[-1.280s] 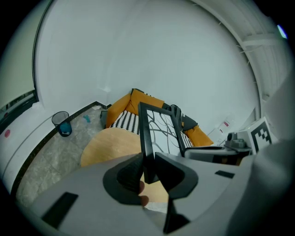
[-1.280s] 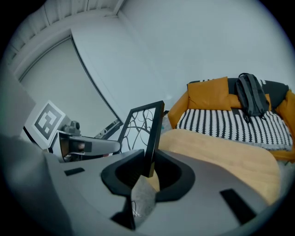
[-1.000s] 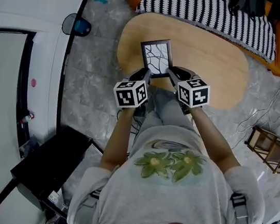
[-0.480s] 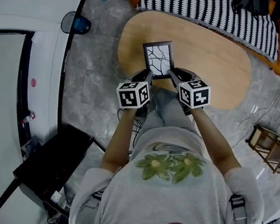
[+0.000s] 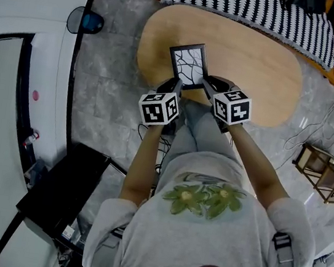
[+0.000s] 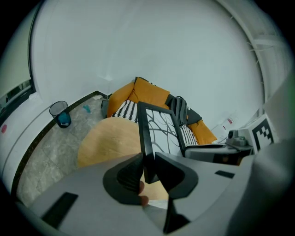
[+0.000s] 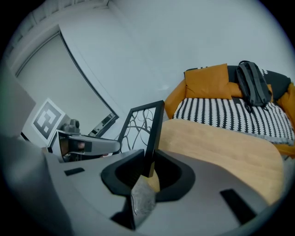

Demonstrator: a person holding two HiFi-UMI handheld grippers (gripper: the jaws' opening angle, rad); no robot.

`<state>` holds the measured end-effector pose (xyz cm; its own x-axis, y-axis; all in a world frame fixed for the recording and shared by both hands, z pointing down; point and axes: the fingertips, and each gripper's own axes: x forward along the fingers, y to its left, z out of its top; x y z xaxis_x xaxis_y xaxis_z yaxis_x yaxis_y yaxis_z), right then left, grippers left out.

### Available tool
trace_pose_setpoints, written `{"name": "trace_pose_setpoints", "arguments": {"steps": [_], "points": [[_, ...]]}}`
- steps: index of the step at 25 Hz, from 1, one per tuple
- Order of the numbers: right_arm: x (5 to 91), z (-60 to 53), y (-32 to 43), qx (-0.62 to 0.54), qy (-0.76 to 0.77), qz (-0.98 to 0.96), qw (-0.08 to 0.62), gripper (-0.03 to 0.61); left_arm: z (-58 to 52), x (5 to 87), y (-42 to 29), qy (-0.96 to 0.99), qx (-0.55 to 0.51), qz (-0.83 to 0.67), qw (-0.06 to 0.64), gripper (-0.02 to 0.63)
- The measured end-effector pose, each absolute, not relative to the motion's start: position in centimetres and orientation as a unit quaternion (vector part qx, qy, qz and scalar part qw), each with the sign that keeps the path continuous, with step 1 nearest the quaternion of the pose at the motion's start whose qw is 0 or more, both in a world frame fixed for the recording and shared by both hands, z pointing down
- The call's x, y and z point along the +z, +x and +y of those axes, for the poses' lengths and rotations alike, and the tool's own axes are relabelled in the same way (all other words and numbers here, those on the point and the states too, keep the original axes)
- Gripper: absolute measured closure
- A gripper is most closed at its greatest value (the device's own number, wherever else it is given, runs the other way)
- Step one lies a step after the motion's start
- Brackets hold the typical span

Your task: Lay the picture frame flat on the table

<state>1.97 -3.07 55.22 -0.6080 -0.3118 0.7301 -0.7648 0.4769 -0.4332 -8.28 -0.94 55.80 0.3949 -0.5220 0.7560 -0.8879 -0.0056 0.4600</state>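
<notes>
We hold the picture frame [image 5: 188, 64] by its bottom corners, our left gripper [image 5: 173, 89] clamped on one side rail, our right gripper [image 5: 207, 86] on the other, frame tilted upward over the near edge of the wooden table [image 5: 258, 62].

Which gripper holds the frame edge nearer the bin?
The left gripper: it is shut on the frame edge that faces the bin on the floor; the right gripper clamps the opposite edge.
</notes>
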Motion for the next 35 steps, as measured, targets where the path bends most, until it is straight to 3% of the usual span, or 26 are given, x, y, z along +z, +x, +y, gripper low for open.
{"name": "trace_pose_setpoints", "arguments": {"steps": [35], "points": [[65.7, -5.5, 2.1, 0.406, 0.312, -0.795, 0.326, 0.5, -3.1, 66.0, -8.0, 0.662, 0.206, -0.515, 0.503, 0.522]]}}
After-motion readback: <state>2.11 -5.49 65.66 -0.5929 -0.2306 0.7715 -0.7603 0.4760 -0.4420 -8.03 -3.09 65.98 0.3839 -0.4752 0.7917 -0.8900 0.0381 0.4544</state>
